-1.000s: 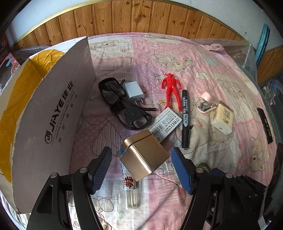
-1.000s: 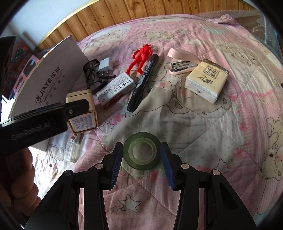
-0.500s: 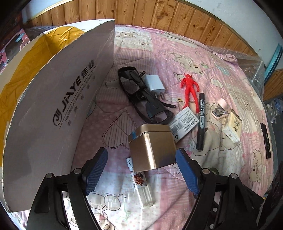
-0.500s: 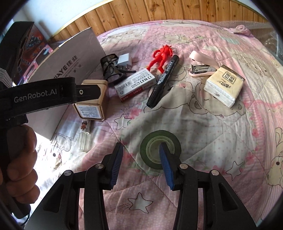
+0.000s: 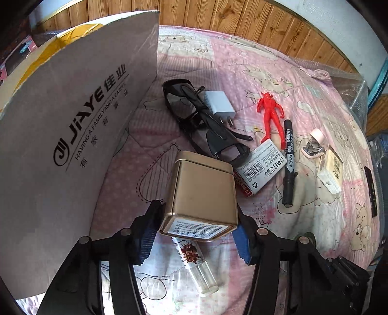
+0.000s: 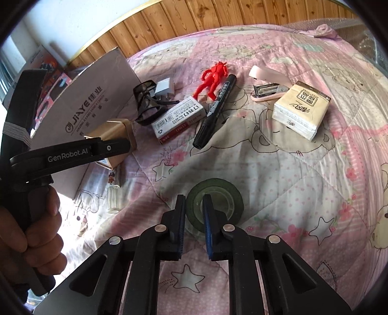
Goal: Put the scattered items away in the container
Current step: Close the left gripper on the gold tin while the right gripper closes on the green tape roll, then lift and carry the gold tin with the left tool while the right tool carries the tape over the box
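Pink quilted bed (image 6: 278, 169): marker (image 6: 215, 109), red figure (image 6: 213, 75), staple box (image 6: 180, 118), stapler (image 6: 269, 84), tissue pack (image 6: 300, 109) scattered. My left tongs (image 5: 194, 232) clamp the gold tin (image 5: 203, 191), lifted beside the cardboard box (image 5: 72, 135). My right tongs (image 6: 195, 215), narrowed, pinch the green tape roll's (image 6: 228, 193) near wall.

Home bedroom. Pink quilt (image 6: 278, 155) w/ cartoon bear print covers the bed; varnished wood-panel wall (image 5: 242, 19) runs along the quilt's far edge, white wall above. Household odds on the quilt: sunglasses (image 5: 203, 123), phone charger (image 5: 219, 105), tissue pack (image 6: 300, 110).
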The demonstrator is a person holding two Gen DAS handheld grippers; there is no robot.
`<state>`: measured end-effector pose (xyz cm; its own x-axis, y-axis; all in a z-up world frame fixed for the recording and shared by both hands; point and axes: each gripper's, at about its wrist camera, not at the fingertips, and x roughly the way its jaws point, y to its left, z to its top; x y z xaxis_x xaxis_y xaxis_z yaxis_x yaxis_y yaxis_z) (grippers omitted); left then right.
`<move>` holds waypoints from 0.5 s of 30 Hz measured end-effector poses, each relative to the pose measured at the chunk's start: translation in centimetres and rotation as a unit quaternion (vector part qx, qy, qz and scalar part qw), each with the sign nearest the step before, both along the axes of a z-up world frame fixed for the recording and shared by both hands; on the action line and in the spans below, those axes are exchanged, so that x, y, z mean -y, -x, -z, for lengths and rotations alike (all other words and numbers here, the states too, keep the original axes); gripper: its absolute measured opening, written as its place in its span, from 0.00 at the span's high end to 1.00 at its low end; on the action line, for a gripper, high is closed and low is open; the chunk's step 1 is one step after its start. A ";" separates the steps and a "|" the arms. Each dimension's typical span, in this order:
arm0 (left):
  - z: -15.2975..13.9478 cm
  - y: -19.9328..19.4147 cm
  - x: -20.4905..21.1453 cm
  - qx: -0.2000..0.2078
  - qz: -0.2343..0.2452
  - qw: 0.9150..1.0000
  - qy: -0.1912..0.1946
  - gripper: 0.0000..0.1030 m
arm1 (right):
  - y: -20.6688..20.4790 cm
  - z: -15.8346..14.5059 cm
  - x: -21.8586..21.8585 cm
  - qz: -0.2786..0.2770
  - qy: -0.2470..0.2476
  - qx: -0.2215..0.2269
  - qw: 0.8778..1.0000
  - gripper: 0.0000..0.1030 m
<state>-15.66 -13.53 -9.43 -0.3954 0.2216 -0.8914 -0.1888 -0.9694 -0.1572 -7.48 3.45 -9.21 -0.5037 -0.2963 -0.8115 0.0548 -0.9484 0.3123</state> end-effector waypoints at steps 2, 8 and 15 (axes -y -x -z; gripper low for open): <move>-0.3 -0.3 0.5 0.000 -0.002 1.000 -0.006 0.46 | -0.1 -0.4 0.0 0.002 0.005 -0.002 1.000 0.87; -1.4 -1.3 1.4 -0.005 -0.006 1.000 -0.018 0.46 | -0.9 -2.2 0.6 0.002 0.006 -0.017 1.000 0.87; -4.0 -2.4 1.5 -0.024 0.005 0.999 -0.046 0.46 | -1.3 -4.5 1.8 -0.003 0.002 -0.037 0.999 0.87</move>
<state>-13.25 -15.03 -5.42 -0.4336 0.3063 -0.8474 -0.2078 -0.9491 -0.2367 -6.19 1.67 -4.67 -0.5596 -0.3035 -0.7712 0.0841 -0.9465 0.3115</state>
